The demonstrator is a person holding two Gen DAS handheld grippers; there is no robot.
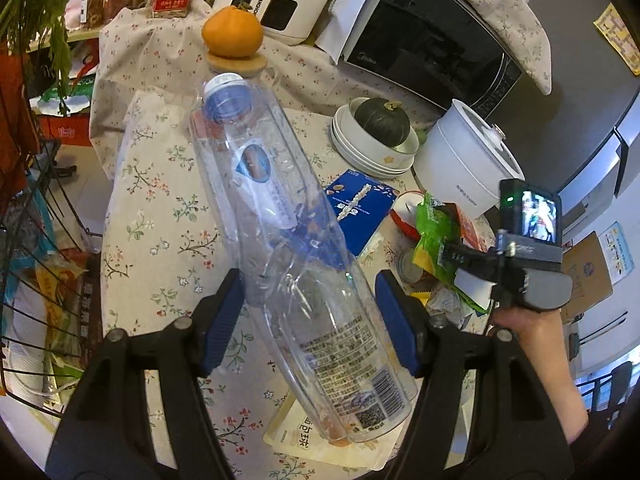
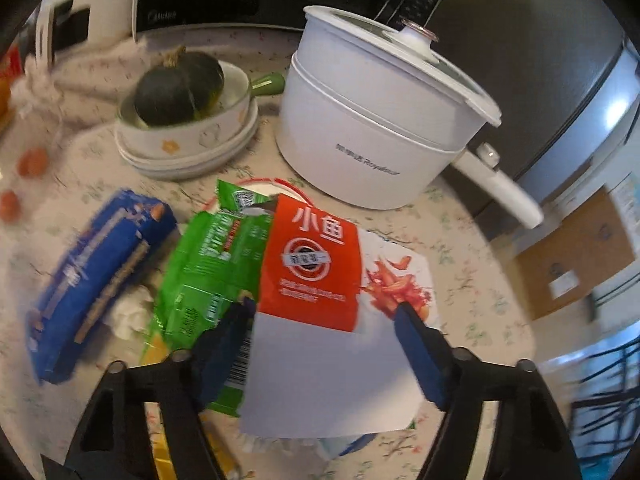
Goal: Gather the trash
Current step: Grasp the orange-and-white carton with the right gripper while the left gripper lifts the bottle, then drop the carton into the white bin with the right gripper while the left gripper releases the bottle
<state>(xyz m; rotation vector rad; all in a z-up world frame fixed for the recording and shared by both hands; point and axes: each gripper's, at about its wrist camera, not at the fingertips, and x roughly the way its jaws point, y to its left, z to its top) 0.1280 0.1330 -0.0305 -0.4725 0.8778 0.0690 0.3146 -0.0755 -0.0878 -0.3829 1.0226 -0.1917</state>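
My left gripper [image 1: 310, 292] is shut on an empty clear plastic bottle [image 1: 280, 216] with a blue-and-white cap, held above the floral table. My right gripper [image 2: 326, 316] is shut on a red-and-white snack packet [image 2: 316, 280] together with a green wrapper [image 2: 208, 264], lifted off the table. In the left wrist view the right gripper [image 1: 476, 280] shows at the right with the green wrapper [image 1: 436, 236] in it. A blue packet [image 2: 96, 284] and crumpled white tissue [image 2: 130, 312] lie on the table; the blue packet also shows in the left wrist view [image 1: 360, 212].
A white electric pot [image 2: 380, 120], stacked bowls with a dark squash [image 2: 180, 88] and a microwave [image 1: 432, 40] stand at the back. An orange [image 1: 232, 32] sits on a wooden lid. A wire rack [image 1: 36, 280] with bags stands at the left. A flat paper packet [image 1: 320, 440] lies under the bottle.
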